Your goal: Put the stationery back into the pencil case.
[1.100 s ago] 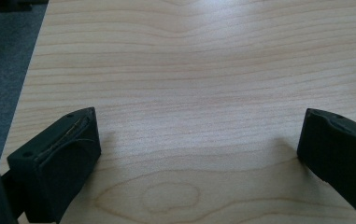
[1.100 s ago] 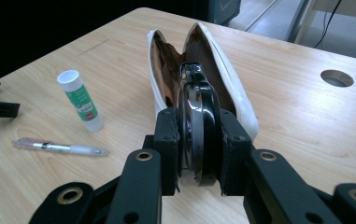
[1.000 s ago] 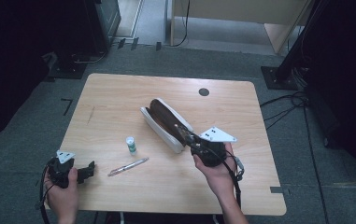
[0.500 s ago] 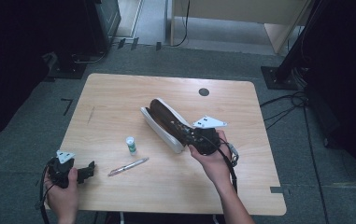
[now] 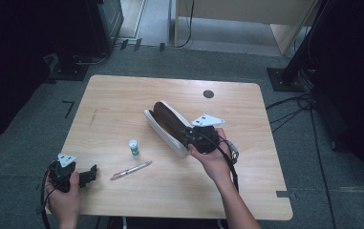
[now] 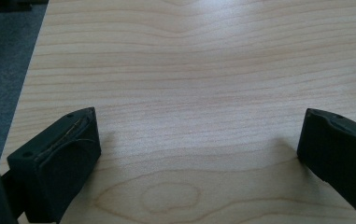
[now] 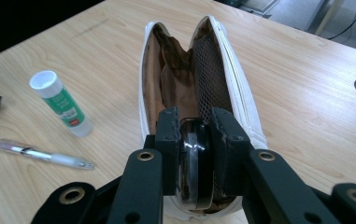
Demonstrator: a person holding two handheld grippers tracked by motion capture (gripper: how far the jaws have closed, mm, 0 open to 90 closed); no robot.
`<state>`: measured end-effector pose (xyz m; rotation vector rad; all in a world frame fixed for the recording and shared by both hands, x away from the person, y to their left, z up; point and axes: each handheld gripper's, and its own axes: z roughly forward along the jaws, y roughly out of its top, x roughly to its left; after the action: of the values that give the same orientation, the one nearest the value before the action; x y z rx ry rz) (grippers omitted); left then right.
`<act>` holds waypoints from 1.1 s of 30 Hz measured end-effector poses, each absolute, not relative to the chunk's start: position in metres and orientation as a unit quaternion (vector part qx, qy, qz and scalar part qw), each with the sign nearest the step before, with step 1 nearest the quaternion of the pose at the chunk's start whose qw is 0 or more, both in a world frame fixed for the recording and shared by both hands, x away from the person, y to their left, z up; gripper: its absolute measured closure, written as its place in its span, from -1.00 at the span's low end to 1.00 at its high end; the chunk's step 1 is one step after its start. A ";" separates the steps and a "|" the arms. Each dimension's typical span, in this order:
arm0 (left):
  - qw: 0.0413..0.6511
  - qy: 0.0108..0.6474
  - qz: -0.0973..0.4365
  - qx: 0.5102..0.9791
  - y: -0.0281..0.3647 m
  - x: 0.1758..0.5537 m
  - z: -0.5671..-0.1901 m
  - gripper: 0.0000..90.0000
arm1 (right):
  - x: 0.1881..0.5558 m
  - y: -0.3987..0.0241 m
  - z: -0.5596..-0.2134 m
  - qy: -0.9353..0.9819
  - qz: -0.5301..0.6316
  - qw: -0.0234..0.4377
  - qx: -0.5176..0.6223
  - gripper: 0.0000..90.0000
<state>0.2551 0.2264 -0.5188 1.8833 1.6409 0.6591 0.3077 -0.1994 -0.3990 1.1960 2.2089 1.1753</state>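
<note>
Right gripper (image 7: 192, 154): jaws clamped on dark glossy round object (image 7: 193, 163), over near end of open white pencil case (image 7: 241, 102), mid-table. Object rigid, slick; grip flat faces. Case soft, light.

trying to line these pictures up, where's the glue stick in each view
High view: glue stick stands left of centre, just left of the open pencil case.
Right gripper view: at the left, left of the case.
Left gripper view: bare table.
Shared landmark: the pen beside it.
</note>
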 end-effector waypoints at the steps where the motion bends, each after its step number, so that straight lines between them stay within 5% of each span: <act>1: 0.276 0.611 0.245 0.701 0.226 0.255 -0.519 -1.00 | 0.309 -0.199 -0.399 0.783 0.417 0.183 0.423 0.64; 33: 0.275 0.611 0.245 0.701 0.226 0.255 -0.519 -1.00 | 0.345 -0.178 -0.426 0.795 0.394 0.167 0.429 0.63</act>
<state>0.2550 0.2264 -0.5187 1.8845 1.6413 0.6579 0.3447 -0.1780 -0.4255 1.2213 2.2642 1.1229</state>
